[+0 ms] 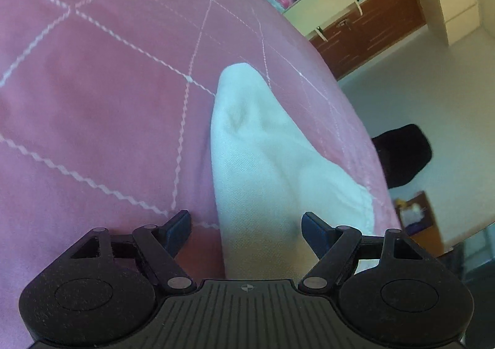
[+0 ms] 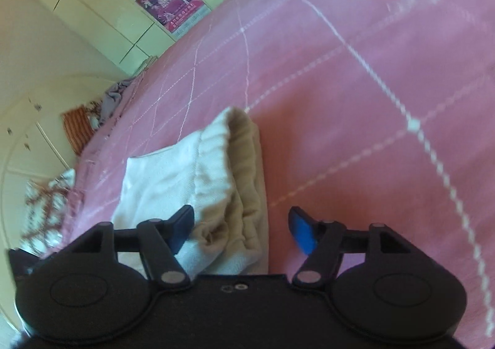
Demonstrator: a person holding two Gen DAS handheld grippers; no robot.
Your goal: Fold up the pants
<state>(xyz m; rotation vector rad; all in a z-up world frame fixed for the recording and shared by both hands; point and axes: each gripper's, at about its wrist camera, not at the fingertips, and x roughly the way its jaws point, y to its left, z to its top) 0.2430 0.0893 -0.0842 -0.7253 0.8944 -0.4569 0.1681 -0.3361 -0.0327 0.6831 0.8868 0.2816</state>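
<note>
White pants [image 1: 260,163] lie folded into a small bundle on a pink quilted bed cover [image 1: 92,85]. In the left wrist view the bundle runs from between my fingers away toward the bed's edge. My left gripper [image 1: 246,229] is open, its jaws wide apart on either side of the near end of the pants, holding nothing. In the right wrist view the pants [image 2: 213,175] show their elastic waistband end with stacked layers. My right gripper [image 2: 243,229] is open just above that end, holding nothing.
The bed cover [image 2: 355,85] fills most of both views. The bed's edge drops to a pale floor [image 1: 417,101] with a black object [image 1: 402,154] and a brown box [image 1: 417,215]. Cabinets with posters [image 2: 167,2] line the wall; other cloth [image 2: 114,95] lies at the bed's far edge.
</note>
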